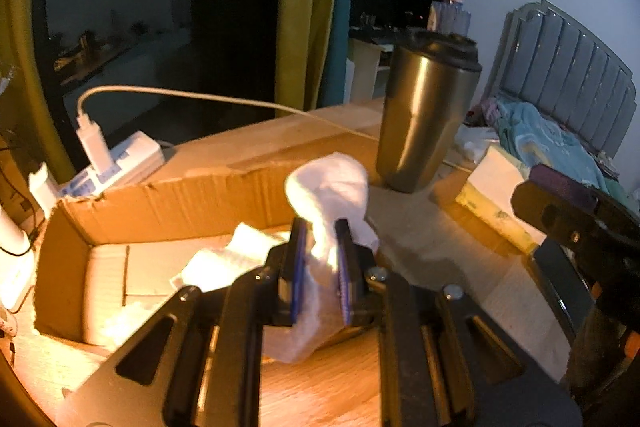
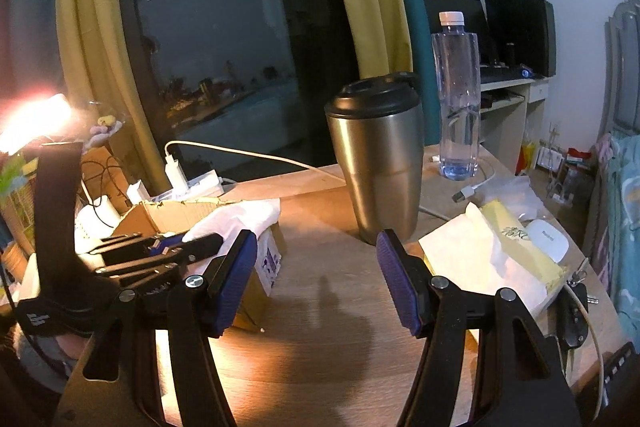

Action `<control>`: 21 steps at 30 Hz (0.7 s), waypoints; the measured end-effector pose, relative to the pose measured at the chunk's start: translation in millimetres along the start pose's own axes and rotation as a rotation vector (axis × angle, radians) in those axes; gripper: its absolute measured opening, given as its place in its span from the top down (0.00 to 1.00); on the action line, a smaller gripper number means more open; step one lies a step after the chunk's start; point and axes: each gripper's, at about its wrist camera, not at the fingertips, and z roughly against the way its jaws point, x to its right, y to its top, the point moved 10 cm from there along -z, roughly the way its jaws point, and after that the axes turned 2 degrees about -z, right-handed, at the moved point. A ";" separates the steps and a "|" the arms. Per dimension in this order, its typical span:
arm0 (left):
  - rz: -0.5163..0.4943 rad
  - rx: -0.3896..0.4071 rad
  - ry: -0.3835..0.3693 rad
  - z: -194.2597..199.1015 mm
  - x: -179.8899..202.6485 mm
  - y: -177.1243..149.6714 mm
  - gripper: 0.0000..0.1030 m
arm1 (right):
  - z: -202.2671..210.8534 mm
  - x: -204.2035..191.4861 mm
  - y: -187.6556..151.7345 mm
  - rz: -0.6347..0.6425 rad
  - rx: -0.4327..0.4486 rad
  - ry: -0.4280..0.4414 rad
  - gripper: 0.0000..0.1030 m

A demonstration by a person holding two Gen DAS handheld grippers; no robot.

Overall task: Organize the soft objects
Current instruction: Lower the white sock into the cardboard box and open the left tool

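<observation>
Left gripper (image 1: 320,259) is clamped tight on a white sock (image 1: 332,195), blue pads pinching it mid-length, so the top bunches up above the fingertips and the tail hangs down between the arms toward the wooden table (image 1: 320,387). Just beyond and to the left of that grip sits the open cardboard box (image 1: 160,195), one flap torn along its edge, and inside it there's more white fabric (image 1: 224,259) lying crumpled on the floor of the box. From the right wrist view the sock shows up draped over the near end of the box, with the left gripper's black fingers reaching across it. Right gripper (image 2: 318,283) hangs with its jaws spread wide, nothing between the blue pads, only bare tabletop and shadow below. Straight ahead of it stands a steel tumbler (image 2: 376,167) with a black lid, upright, and behind that a clear water bottle (image 2: 456,95) with a white cap. Off to the right lies a tissue pack (image 2: 492,259), a sheet poking out, a small white device resting on its far end. At the back left a white power strip (image 1: 116,163) with a charger plugged in, its cable (image 1: 224,99) running behind the tumbler.
</observation>
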 end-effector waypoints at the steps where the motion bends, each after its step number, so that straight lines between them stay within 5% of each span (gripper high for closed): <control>1: 0.000 -0.006 -0.004 -2.7 1.6 -0.7 0.86 | 0.1 0.6 -0.3 -0.002 0.000 0.000 0.36; 17: 0.035 -0.108 -0.063 -27.6 7.1 -16.8 0.73 | 4.8 -3.3 0.6 -0.007 0.006 -0.012 0.36; 21: 0.013 -0.098 -0.062 -18.0 7.6 -14.4 0.32 | 12.5 -7.9 4.0 -0.007 0.019 -0.019 0.36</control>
